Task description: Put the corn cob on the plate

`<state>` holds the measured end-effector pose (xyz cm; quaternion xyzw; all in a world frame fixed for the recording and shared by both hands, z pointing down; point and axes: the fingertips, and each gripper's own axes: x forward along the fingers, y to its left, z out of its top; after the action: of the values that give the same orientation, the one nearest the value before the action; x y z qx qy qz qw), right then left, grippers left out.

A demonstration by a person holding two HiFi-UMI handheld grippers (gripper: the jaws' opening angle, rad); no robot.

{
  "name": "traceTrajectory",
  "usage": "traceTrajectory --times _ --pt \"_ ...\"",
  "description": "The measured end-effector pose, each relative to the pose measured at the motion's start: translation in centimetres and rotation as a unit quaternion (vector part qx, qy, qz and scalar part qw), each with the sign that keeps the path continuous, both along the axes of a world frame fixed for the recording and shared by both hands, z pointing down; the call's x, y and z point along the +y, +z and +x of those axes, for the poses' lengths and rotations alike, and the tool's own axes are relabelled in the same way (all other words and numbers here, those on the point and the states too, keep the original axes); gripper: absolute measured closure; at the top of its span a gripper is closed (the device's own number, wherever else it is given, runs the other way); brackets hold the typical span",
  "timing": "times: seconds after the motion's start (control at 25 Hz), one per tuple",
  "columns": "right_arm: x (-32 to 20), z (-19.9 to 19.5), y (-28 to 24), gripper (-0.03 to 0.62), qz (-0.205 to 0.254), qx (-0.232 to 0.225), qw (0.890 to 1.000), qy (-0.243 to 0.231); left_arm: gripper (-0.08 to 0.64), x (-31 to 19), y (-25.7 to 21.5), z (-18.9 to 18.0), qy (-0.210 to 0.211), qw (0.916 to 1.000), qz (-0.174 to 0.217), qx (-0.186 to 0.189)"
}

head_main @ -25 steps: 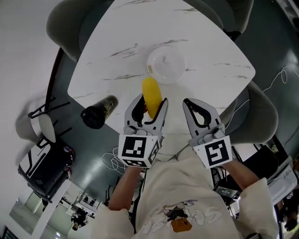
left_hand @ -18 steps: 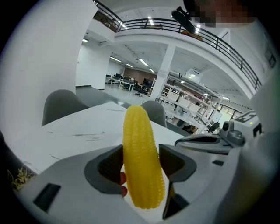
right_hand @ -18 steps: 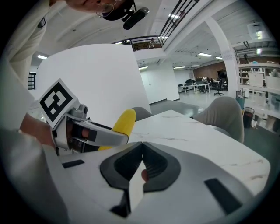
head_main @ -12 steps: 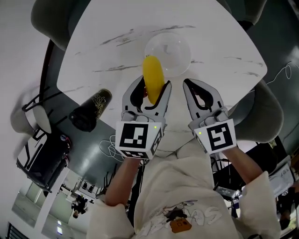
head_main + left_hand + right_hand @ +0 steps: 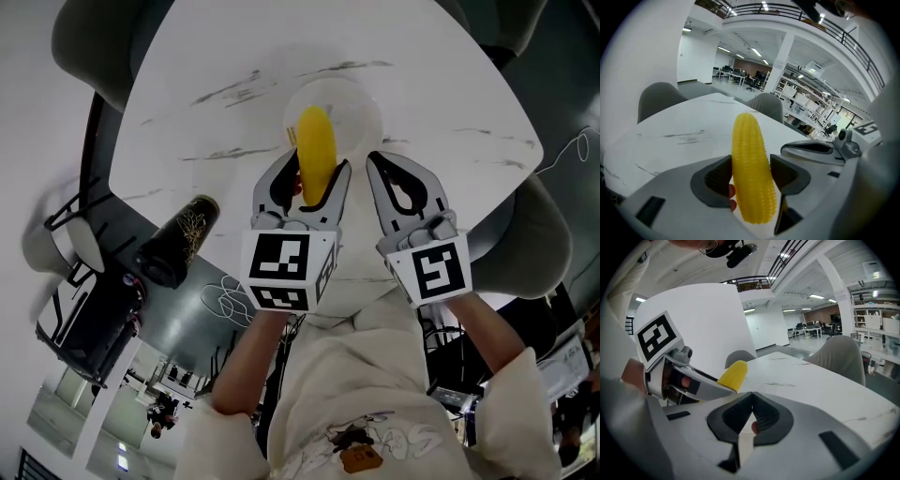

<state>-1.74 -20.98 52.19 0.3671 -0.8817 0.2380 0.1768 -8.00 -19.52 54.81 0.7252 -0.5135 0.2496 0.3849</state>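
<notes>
The yellow corn cob (image 5: 316, 155) is clamped between the jaws of my left gripper (image 5: 312, 186), its far end reaching over the clear plate (image 5: 361, 98) on the white marble table (image 5: 187, 141). The left gripper view shows the corn cob (image 5: 752, 177) upright between the grey jaws of that gripper (image 5: 751, 176), which are shut on it. My right gripper (image 5: 394, 183) is beside the left one, just right of it, with its jaws shut on nothing. In the right gripper view the right gripper (image 5: 751, 414) is shut, and the corn cob (image 5: 732, 374) pokes out past the left gripper's jaws.
A dark cylindrical bottle (image 5: 175, 246) lies near the table's left edge. Grey chairs (image 5: 536, 246) stand around the table. A black bag (image 5: 89, 314) sits on the floor at the left, with cables on the floor.
My left gripper has carried the corn cob forward, from short of the plate to over its near rim. The right gripper has kept alongside it.
</notes>
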Motion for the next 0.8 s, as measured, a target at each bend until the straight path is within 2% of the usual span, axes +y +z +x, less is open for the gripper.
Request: traceTrajectory --times 0.36,0.8 --pt "0.0 0.3 2.3 0.588 -0.01 0.018 1.0 -0.008 0.299 -1.6 2.5 0.2 -0.009 0.9994 -0.031 -0.013" --pt "-0.7 0.1 3.1 0.586 -0.009 0.017 1.0 -0.013 0.299 -2.6 4.1 0.5 -0.008 0.9972 -0.072 -0.014"
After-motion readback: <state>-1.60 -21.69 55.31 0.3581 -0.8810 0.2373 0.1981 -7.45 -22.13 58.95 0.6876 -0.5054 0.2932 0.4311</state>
